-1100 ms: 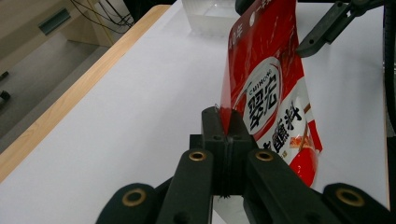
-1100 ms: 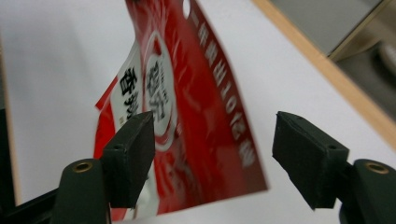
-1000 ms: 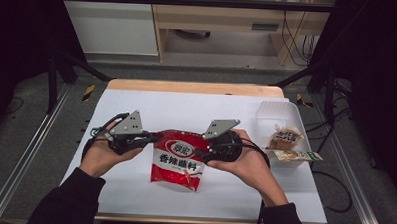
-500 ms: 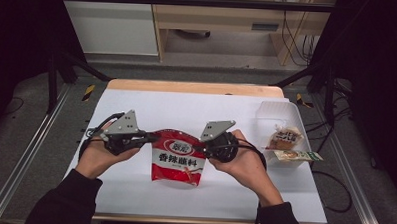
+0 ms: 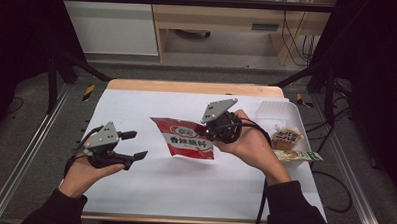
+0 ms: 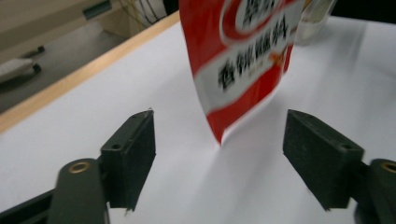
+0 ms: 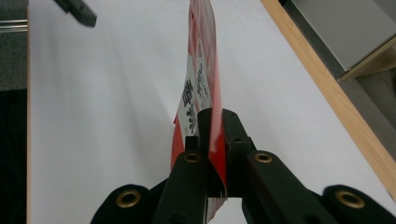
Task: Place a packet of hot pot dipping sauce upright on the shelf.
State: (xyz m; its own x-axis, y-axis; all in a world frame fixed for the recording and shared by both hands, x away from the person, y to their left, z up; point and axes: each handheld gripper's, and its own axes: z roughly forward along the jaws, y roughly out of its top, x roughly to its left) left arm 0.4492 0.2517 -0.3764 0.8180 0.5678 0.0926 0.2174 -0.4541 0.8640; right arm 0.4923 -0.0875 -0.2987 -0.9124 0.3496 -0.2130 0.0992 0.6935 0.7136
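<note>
Left gripper [image 5: 135,146]: we see it at the near left of the table, in the person's left hand [image 5: 84,174]. Its jaws have just been opening and now stand wide, with nothing pressed between them.
Left gripper view: we look past the two spread jaws [image 6: 219,154] at the lower corner of the packet, which hangs farther off, above the sheet and clear of both pads.
White sheet [image 5: 184,186]: it covers the table top; a strip of the table's wooden edge [image 5: 187,87] shows along the far side.
Red seasoning packet [image 5: 185,138]: we find it at the middle of the table, between the two grippers. It is red with a white band of black characters, and its right end is in the right gripper. In the left gripper view its low corner looks to be off the sheet.
Right gripper [image 5: 213,133]: it sits right of centre in the person's right hand [image 5: 250,146]. In the right gripper view its jaws [image 7: 215,140] are pinched narrow on the packet's edge, and the packet [image 7: 201,70] stands edge-on, running away from them.
White tray [image 5: 276,110]: it lies at the right edge of the table, just right of the right hand.
Tray contents: we see a wrapped bun [image 5: 286,138] and a flat green-printed packet [image 5: 297,156] whose end pokes over the tray's right rim.
</note>
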